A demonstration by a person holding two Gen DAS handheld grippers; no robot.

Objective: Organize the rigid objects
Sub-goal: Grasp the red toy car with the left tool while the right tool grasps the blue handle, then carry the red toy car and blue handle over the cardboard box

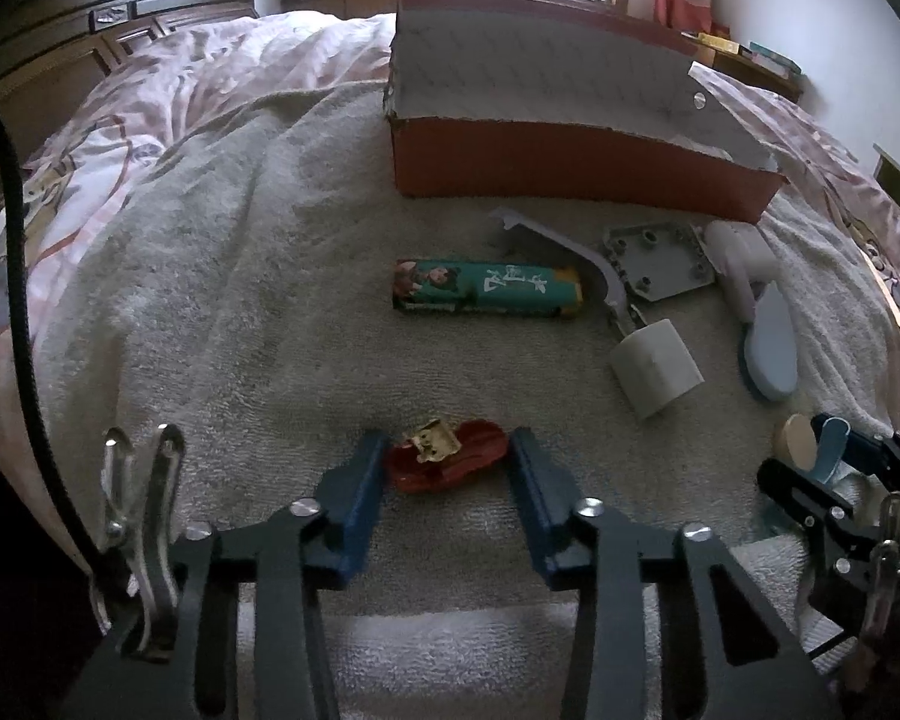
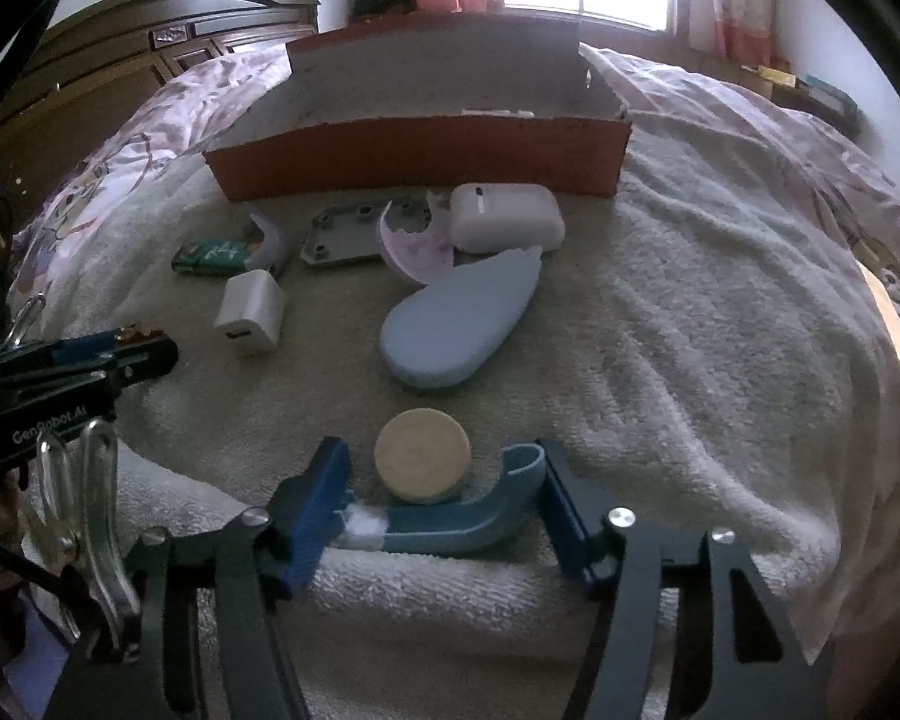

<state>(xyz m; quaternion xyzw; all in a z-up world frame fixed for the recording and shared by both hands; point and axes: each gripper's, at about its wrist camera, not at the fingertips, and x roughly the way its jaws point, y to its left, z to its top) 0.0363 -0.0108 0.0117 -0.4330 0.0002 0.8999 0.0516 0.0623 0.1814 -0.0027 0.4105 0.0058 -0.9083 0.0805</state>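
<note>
Bedroom lot, laid out on a towel [image 1: 258,276] spread over a bed. Left gripper [image 1: 448,459]: blue pads touching both ends of a red clip [image 1: 450,463], clamped on it near the towel's front edge. Right gripper [image 2: 444,471]: jaws around a blue hook [image 2: 468,519] and a tan disc [image 2: 422,463]; the pads seem to meet the hook's ends, though a firm grip cannot be told. Orange box [image 2: 426,153], open, at the far side. Between box and grippers: green packet [image 1: 489,288], grey plate [image 1: 660,258], white charger [image 2: 251,315], white case [image 2: 507,216], blue oval [image 2: 462,321].
</note>
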